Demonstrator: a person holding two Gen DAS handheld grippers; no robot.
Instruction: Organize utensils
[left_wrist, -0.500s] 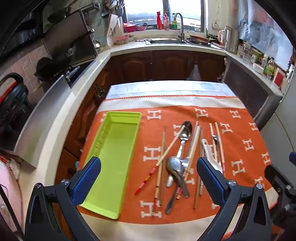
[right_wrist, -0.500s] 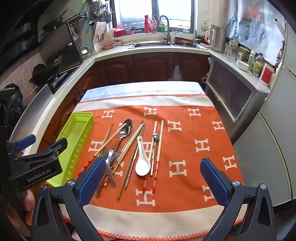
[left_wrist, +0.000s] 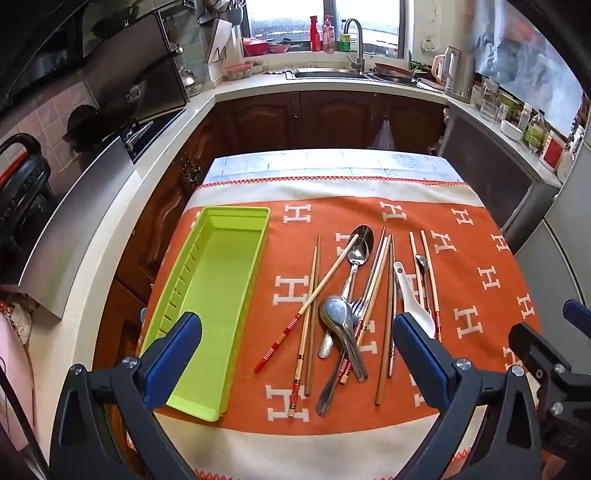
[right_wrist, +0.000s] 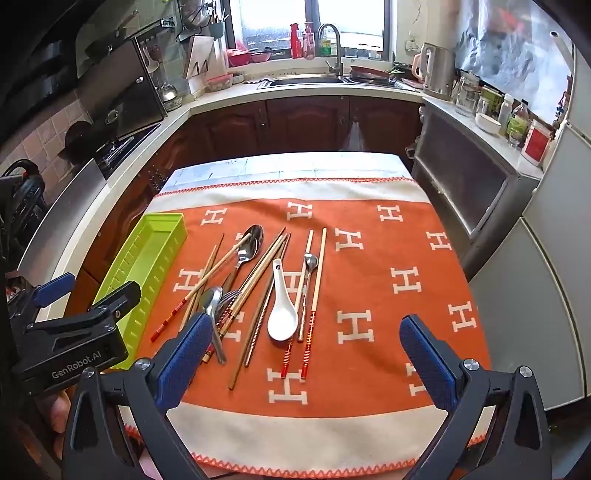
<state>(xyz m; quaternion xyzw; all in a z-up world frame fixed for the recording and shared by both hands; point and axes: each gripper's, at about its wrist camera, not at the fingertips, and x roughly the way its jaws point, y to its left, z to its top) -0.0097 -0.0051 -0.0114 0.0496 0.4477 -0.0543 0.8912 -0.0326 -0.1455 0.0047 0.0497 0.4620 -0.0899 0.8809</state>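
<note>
The green tray (left_wrist: 212, 314) lies bare inside at nine o'clock on the orange cloth (left_wrist: 480, 258); the chopsticks (left_wrist: 312, 314), metal spoons (left_wrist: 341, 314) and white spoon (right_wrist: 282, 312) lie heaped on the cloth at its three o'clock; left gripper (left_wrist: 295, 354) and right gripper (right_wrist: 306, 354) both hover spread wide, holding nothing

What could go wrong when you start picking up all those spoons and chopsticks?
The chopsticks and metal spoons lie crossed in one pile, so lifting one might drag or flick others. The white spoon lies against chopsticks, so a grab may catch both. The green tray reaches the cloth's left edge; a bump could push it off.
</note>
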